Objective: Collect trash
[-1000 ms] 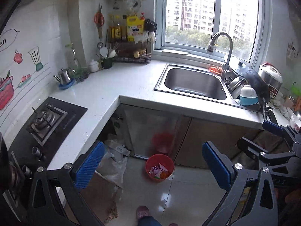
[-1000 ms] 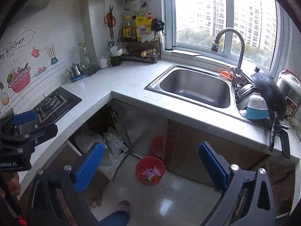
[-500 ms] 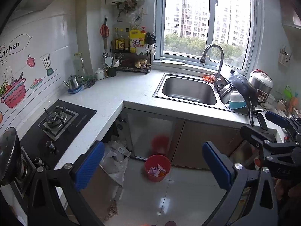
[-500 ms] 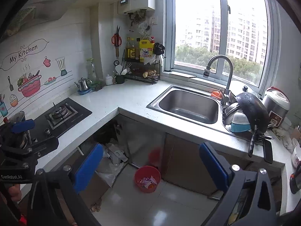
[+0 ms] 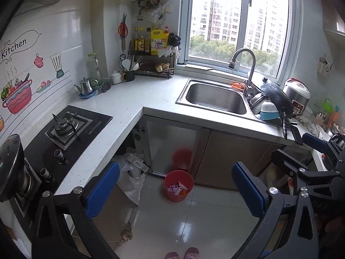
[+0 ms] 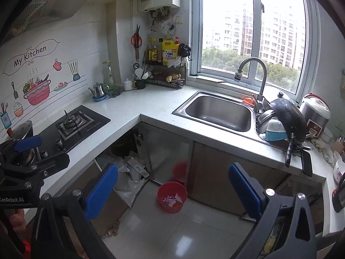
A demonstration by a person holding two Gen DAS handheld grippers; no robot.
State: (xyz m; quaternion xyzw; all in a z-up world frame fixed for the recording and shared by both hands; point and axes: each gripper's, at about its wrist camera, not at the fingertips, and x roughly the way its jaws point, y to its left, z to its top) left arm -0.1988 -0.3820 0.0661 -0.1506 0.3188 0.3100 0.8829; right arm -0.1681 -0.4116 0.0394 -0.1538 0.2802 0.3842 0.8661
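Small L-shaped kitchen, white counter wrapping a corner under a wide window. Landmark for all places: red bin on the glossy tiled floor, standing just in front of the base cabinets, with wrappers lying inside it. Open floor in front of the bin and to its right; to its left, crumpled plastic bags spilling from the open recess beneath the counter corner. Counter edge overhanging above and behind the bin. Steel sink above and behind the bin, slightly right, with tall faucet at its far side; dark pan and blue bowl stacked right of the sink, rice cooker further right. Black gas hob well left of the bin and higher; kettle and bottle rack far behind in the corner. Left gripper held high, angled down toward the bin, blue pads spread wide with nothing between. Right gripper level beside it, likewise tilted down at the bin, jaws wide apart and empty. Each gripper visible at the edge of the other's view. Toes of pink slippers on the floor, nearer than the bin.
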